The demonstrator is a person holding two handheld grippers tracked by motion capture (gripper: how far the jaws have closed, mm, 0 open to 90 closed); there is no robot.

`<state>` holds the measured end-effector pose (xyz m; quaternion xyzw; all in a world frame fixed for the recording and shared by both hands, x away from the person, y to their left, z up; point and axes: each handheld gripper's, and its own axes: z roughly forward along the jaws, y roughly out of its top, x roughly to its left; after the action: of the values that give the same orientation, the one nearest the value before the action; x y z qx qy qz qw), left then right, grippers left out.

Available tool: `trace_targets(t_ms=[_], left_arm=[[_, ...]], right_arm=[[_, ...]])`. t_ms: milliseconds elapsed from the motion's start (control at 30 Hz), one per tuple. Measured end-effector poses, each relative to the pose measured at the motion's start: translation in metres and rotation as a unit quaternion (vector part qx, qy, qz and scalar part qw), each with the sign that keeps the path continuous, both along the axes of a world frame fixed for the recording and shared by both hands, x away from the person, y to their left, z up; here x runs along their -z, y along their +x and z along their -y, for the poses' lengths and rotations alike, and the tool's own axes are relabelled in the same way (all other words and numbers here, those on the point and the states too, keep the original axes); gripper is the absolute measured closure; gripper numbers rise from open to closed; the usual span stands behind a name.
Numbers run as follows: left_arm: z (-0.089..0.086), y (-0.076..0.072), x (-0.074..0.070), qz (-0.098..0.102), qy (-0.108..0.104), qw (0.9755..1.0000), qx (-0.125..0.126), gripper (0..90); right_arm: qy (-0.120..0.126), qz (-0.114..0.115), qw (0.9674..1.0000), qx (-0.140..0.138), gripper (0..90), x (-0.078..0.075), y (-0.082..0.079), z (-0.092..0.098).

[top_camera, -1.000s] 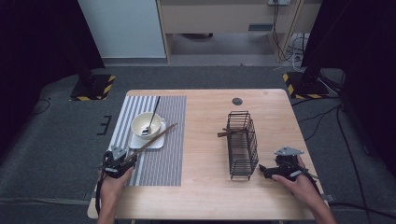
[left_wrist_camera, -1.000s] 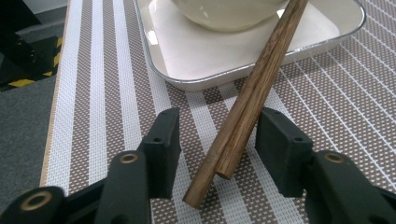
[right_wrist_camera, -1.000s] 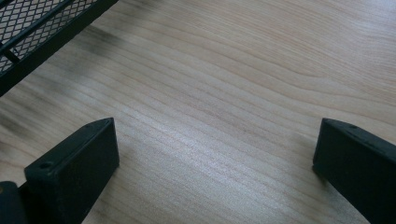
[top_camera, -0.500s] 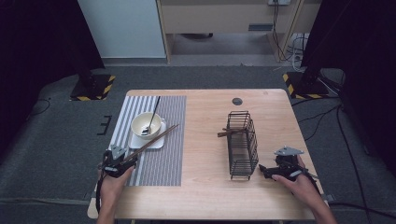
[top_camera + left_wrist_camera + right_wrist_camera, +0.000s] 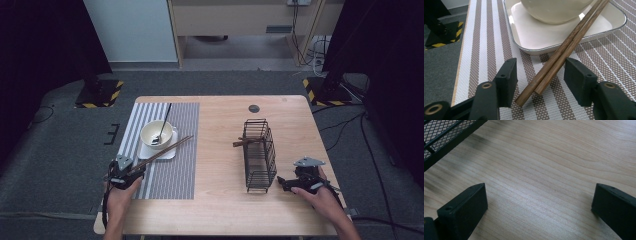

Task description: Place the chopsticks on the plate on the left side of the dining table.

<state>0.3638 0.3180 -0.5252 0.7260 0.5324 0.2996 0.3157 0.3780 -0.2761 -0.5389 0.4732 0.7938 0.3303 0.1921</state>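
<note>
A pair of brown wooden chopsticks [image 5: 162, 152] [image 5: 564, 50] lies slanted across the striped placemat [image 5: 170, 170], its far end leaning on the white square plate [image 5: 536, 37] under a cream bowl [image 5: 156, 134] [image 5: 554, 10]. My left gripper [image 5: 136, 170] [image 5: 539, 75] sits low on the mat with the chopsticks' near ends between its jaws. The jaws have just been closing a little, and a gap shows on both sides, so the gripper is open. My right gripper [image 5: 281, 182] [image 5: 539, 202] rests open on the bare wood, just right of the black wire basket [image 5: 260, 155] [image 5: 444, 132].
A dark spoon [image 5: 164, 122] stands in the bowl. The wire basket lies on its side with another pair of chopsticks [image 5: 242, 143] poking out to the left. A small black disc [image 5: 254, 108] is set in the wooden table [image 5: 220, 200] near the far edge.
</note>
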Motion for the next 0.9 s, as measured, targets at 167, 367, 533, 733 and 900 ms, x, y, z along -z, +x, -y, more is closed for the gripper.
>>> trace_targets(t_ms=[167, 367, 533, 733, 900], left_arm=[[0.0014, 0.0002, -0.0006, -0.003, 0.001, 1.0000, 0.003, 50.2], [0.0041, 0.0003, -0.0020, -0.005, 0.005, 1.0000, -0.001, 53.4], [0.0046, 0.0006, -0.0028, -0.005, 0.007, 0.9999, -0.007, 54.5], [0.0044, -0.0004, -0.0034, 0.006, 0.012, 0.9998, -0.017, 51.5], [0.0022, -0.0010, -0.0017, 0.014, 0.010, 0.9998, -0.014, 40.4]], right_arm=[[0.000, 0.000, 1.0000, 0.000, 0.2, 0.0000, 0.0000, 0.0000], [0.000, 0.000, 1.0000, 0.000, 0.2, 0.0000, 0.0000, 0.0000], [0.000, 0.000, 1.0000, 0.000, 0.1, 0.0000, 0.0000, 0.0000], [-0.001, 0.001, 1.0000, 0.000, 0.1, 0.0001, 0.0000, -0.0001], [-0.001, 0.001, 1.0000, 0.000, 0.1, 0.0000, 0.0000, -0.0002]])
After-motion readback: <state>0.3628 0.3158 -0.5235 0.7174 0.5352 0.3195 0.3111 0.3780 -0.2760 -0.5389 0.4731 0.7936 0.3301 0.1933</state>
